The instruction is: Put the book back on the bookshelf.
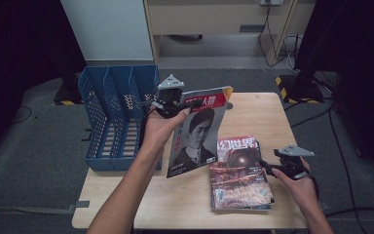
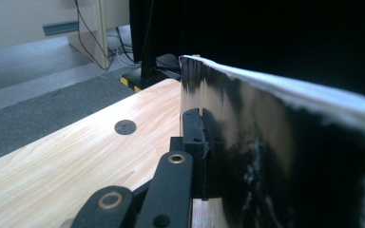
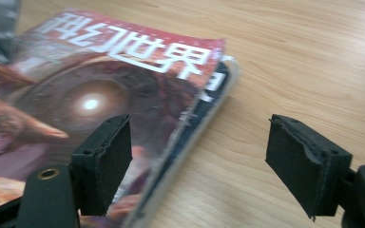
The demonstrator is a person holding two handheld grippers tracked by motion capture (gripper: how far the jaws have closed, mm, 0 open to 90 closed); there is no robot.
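Note:
A magazine with a black-and-white portrait cover (image 1: 197, 134) hangs tilted above the table, and my left gripper (image 1: 187, 106) is shut on its upper left edge. In the left gripper view the glossy dark cover (image 2: 275, 142) is clamped between the jaws of that gripper (image 2: 204, 133). A stack of magazines with a red cover on top (image 1: 238, 173) lies flat at the table's right. My right gripper (image 1: 268, 168) stands open at the stack's right edge. In the right gripper view, one pad (image 3: 104, 161) is over the red cover (image 3: 100, 85) and the other pad (image 3: 304, 161) is over bare wood.
A blue three-slot file rack (image 1: 112, 112) stands at the table's left, its slots open toward the top. The wooden table (image 1: 175, 204) has bare room in front. A round hole (image 2: 125, 127) sits in the tabletop. Cables and dark stands lie on the floor beyond.

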